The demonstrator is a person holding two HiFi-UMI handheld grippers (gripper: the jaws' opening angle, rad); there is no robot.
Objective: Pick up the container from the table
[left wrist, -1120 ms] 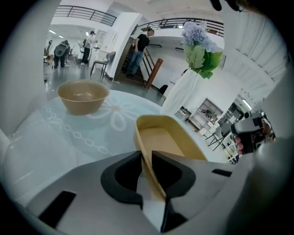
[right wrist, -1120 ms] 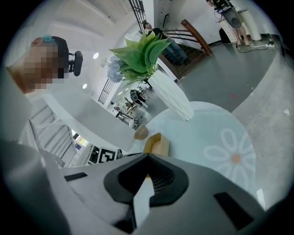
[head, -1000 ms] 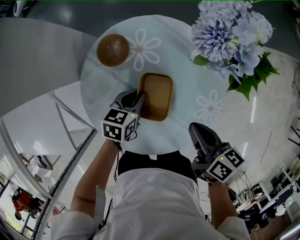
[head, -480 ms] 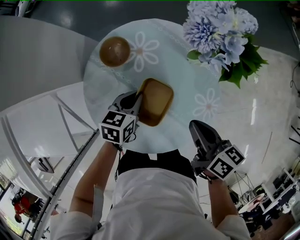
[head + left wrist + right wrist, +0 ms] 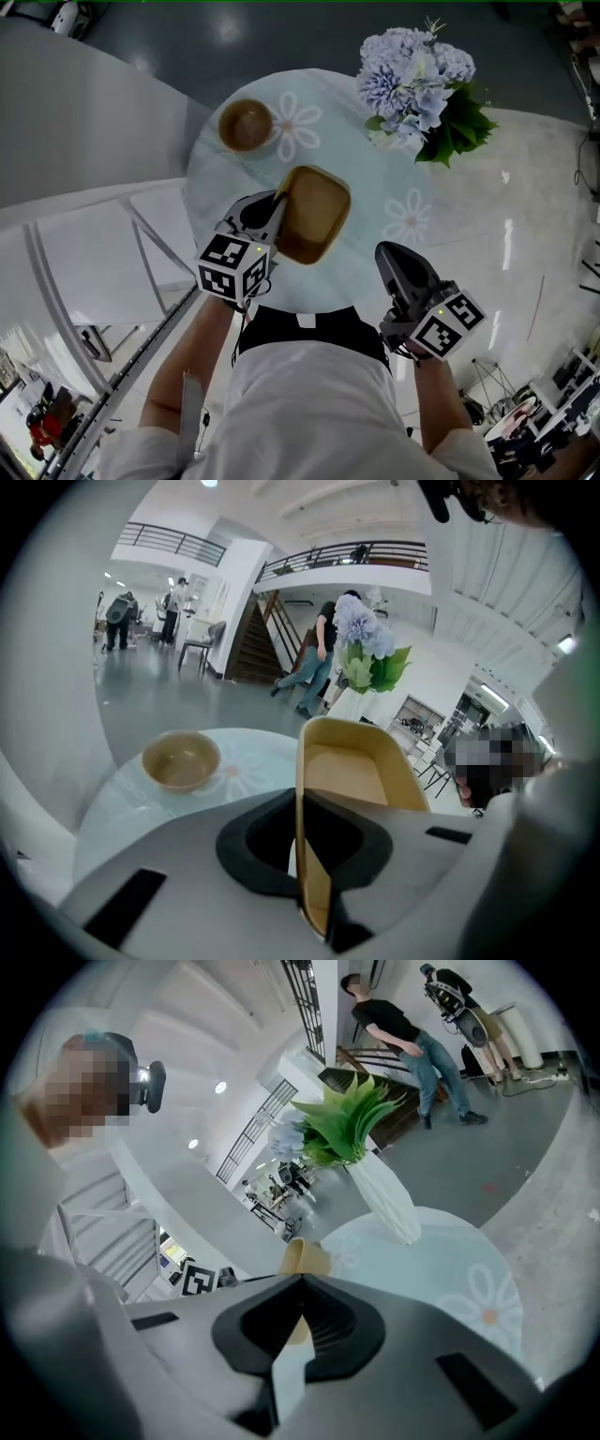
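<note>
Now my left gripper (image 5: 277,202), jaws clamped on the container (image 5: 315,212) wall, lifts it tilted off the table (image 5: 362,178); my right gripper (image 5: 392,255) rides closed, empty.

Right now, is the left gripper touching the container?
Touching. The left gripper view shows the left gripper with its jaws shut on the wall of the container, with no gap on either side.
</note>
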